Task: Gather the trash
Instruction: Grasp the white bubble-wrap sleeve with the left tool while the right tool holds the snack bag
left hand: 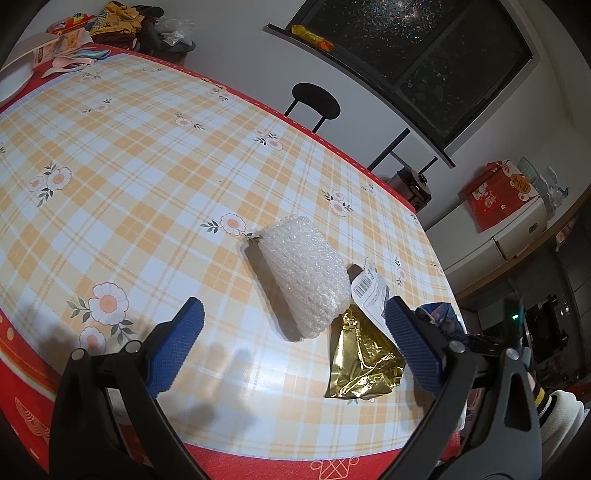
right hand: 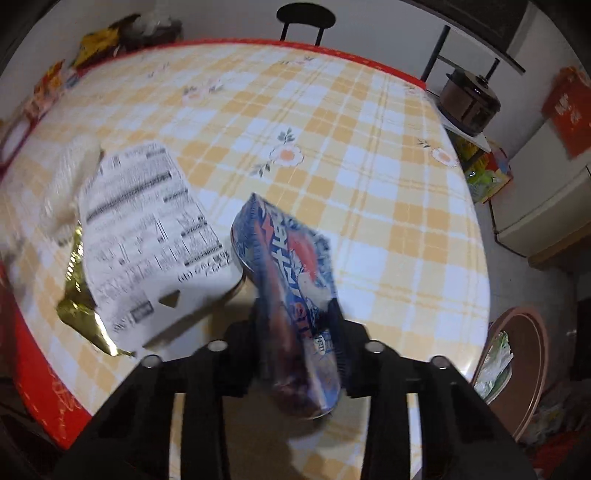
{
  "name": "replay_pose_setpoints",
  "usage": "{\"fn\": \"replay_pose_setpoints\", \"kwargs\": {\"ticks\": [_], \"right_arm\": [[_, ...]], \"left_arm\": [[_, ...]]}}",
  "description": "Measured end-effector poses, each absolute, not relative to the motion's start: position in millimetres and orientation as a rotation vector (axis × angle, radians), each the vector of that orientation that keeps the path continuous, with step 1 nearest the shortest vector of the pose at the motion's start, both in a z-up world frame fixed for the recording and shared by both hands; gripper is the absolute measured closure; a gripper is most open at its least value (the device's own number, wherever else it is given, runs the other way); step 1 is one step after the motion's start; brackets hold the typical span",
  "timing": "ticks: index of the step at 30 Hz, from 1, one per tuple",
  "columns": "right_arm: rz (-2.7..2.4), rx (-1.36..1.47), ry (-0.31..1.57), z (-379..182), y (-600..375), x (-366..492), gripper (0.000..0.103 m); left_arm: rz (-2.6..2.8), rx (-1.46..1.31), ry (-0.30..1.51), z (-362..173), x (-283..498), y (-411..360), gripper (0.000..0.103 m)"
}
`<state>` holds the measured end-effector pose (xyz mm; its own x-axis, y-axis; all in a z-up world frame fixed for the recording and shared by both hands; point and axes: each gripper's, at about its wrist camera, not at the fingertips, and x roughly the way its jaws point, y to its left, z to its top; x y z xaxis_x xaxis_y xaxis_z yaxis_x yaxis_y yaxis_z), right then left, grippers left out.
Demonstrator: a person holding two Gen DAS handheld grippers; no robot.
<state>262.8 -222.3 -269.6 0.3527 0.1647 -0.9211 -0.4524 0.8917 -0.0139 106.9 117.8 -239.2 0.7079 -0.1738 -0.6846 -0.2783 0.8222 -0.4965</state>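
My left gripper [left hand: 293,321] is open and empty, low over the plaid table, with a roll of bubble wrap [left hand: 304,273] just ahead between its blue fingers [left hand: 177,347]. A gold foil wrapper [left hand: 364,354] with a white printed label [left hand: 371,291] lies beside the right finger. My right gripper [right hand: 295,317] is shut on a crushed blue soda can [right hand: 291,280], held above the table. In the right wrist view the white label [right hand: 147,236], the gold foil [right hand: 79,310] and the bubble wrap [right hand: 70,173] lie to the left.
The table [left hand: 147,147] has a red border. Dishes, snack packs and bags crowd its far corner [left hand: 74,33]. A black stool [left hand: 316,99] stands beyond it. A brown bin with a bag [right hand: 513,365] stands on the floor right of the table.
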Motion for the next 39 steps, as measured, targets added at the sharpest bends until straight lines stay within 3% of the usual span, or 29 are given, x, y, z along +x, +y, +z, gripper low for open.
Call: {"fn": "replay_pose_setpoints", "kwargs": {"ticks": [18,28,31,33,39], "right_arm": [[0.417,-0.038,1.093,-246.0,-252.5,240.6,0.079],[0.384,0.060,1.038,-221.8,-287.3,228.5,0.080],[0.387,0.076,1.024,-215.3,-292.9,224.4,0.080],[0.390,0.084,1.014,-211.0,-295.1,221.8,0.080],[0.404,0.106,0.974,-196.3,-302.8,216.0,0.080]], "left_arm": [[0.087,-0.634,0.916,-277.2,179.4,85.7,0.008],[0.123,-0.823,0.991,-313.3,204.6,93.1,0.033],[0.117,-0.824,0.986,-314.0,202.8,91.3,0.055],[0.119,-0.799,0.972,-308.2,199.4,89.4,0.061],[0.152,-0.736,0.912,-281.1,173.3,95.5,0.065]]}}
